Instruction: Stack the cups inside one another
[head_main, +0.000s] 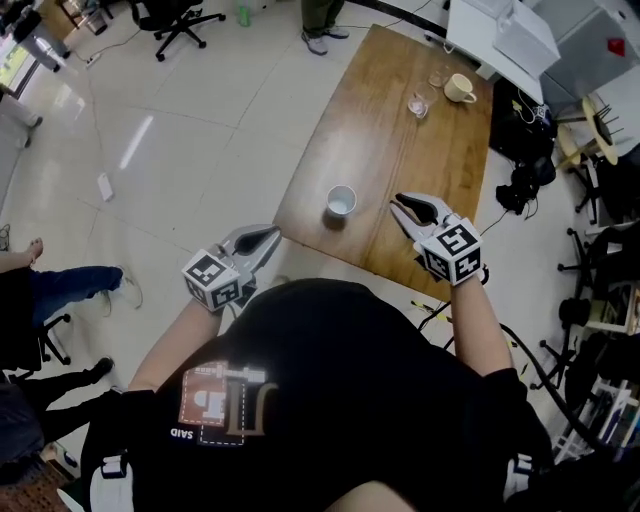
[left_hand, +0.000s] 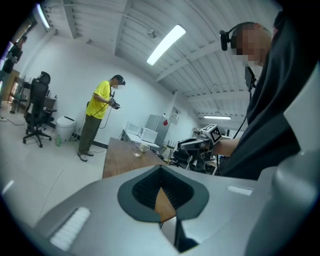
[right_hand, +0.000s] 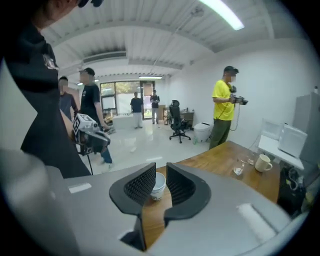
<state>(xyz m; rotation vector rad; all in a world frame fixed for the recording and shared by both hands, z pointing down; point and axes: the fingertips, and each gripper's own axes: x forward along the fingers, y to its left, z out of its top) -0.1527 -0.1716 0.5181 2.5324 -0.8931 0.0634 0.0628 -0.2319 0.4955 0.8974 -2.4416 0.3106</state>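
Observation:
A white cup (head_main: 341, 200) stands alone near the close end of the wooden table (head_main: 400, 150). In the right gripper view this white cup (right_hand: 158, 186) shows through the narrow gap between the jaws, some way ahead. At the far end stand two clear glass cups (head_main: 419, 104) (head_main: 440, 76) and a cream mug (head_main: 459, 88). My right gripper (head_main: 397, 204) hovers over the table's near right part, slightly open and empty. My left gripper (head_main: 272, 234) hangs off the table's near left corner, tips together, holding nothing.
A person in a yellow shirt (right_hand: 223, 107) stands past the table's far end. White boxes (head_main: 500, 35) sit beyond the table. Cables and chairs (head_main: 590, 130) crowd the right side. An office chair (left_hand: 35, 115) stands on the tiled floor to the left.

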